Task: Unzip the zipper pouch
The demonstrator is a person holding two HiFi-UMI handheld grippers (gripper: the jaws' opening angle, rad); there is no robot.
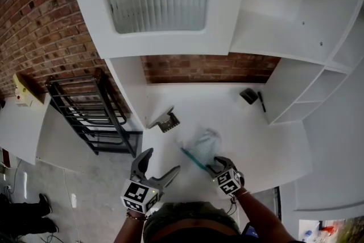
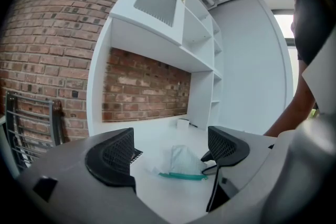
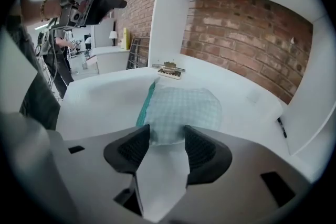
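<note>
The right gripper [image 3: 167,136] points down at the white desk [image 1: 227,105], near its front edge. Its jaws stand partly apart, and the near end of the zipper pouch [image 3: 181,107] lies between their tips; the pads sit close on either side, with no clear squeeze showing. The pouch is a pale checked, see-through one, lying flat on the desk near the front. Its teal zipper [image 3: 144,105] runs along the pouch's left side in the right gripper view.

The left gripper [image 1: 162,161] is held over the desk's front left corner, jaws wide apart and empty, aimed towards the pouch. A small metal clip-like object [image 1: 166,120] sits at the desk's left edge. A small dark item [image 1: 248,95] and a black pen [image 1: 261,101] lie at the desk's back right.
</note>
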